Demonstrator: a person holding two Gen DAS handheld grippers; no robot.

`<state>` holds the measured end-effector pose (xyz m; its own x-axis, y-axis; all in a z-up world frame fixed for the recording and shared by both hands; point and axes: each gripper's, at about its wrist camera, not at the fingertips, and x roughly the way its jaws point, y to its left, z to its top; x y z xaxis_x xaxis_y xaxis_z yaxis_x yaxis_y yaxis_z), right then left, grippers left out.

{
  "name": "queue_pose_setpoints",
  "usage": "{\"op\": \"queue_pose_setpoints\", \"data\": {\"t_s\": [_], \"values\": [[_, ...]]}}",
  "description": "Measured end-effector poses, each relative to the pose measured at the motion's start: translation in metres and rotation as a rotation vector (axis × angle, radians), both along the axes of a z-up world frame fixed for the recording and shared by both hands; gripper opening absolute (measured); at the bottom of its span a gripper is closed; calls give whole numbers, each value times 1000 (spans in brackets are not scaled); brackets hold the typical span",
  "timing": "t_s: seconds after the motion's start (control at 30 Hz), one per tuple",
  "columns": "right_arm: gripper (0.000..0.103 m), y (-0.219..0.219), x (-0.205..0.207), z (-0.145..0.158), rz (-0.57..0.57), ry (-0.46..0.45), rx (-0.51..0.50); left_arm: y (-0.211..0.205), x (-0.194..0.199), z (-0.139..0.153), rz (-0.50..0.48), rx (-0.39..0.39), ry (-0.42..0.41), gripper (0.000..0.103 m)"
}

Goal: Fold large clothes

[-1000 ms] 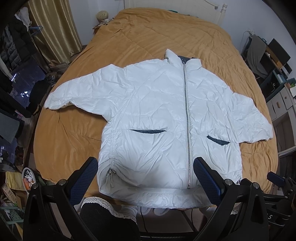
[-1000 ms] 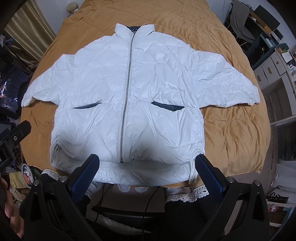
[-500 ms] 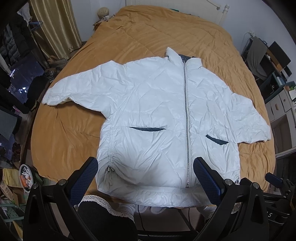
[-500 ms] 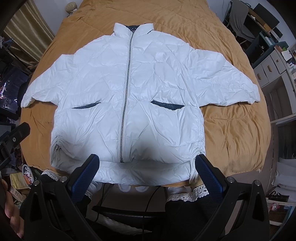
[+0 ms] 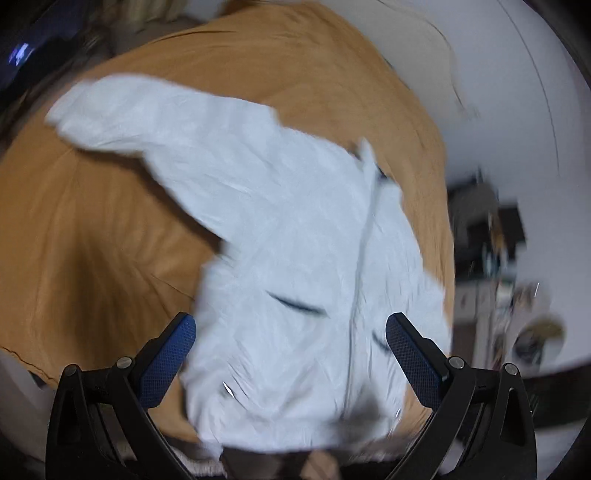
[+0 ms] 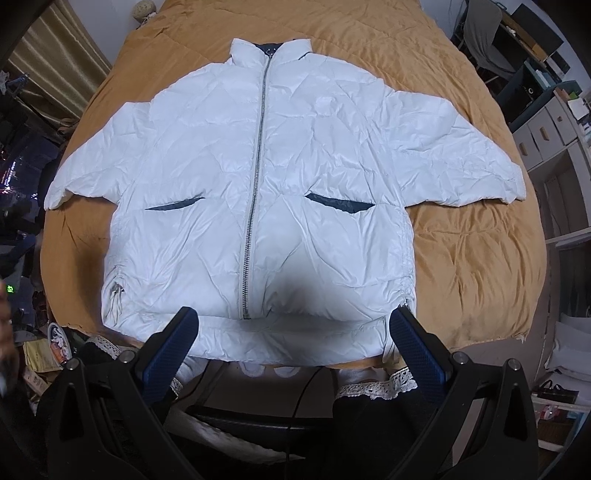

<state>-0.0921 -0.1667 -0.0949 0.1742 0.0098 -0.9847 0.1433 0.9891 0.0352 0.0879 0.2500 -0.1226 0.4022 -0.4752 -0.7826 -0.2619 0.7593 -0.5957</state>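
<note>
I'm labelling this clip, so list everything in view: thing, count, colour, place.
puffer jacket: 1, white, zipped, flat front-up on the bed, sleeves spread
pocket openings: 2, dark blue, either side of the zipper
quilt: 1, mustard, covering the bed
curtain: 1, gold, far left
drawer unit: 1, grey, right of bed
office chair: 1, grey, far right
left gripper: 1, black with blue pads, open, above the hem, view blurred
right gripper: 1, same colours, open, above the hem

Bed w/ tan quilt [image 6: 461,258]; white jacket [image 6: 295,147] flat on it.
</note>
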Motion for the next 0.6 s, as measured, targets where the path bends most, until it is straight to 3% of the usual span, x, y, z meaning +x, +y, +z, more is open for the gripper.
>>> {"op": "queue_pose_setpoints", "data": {"t_s": [0.07,0.2,0.43,0.6], "values": [[103,-10,13,0,-12,9,2,62,10,-37,170,-33,24,103],[103,-18,21,-4,-48,30,-14,134,36,-94,323,-121,-25,102],[103,-23,40,-25,-76,110,-35,174,102,-178,467,-350,-71,102],[103,-31,48,-40,-94,169,-48,193,137,-195,547,-323,-93,100]]}}
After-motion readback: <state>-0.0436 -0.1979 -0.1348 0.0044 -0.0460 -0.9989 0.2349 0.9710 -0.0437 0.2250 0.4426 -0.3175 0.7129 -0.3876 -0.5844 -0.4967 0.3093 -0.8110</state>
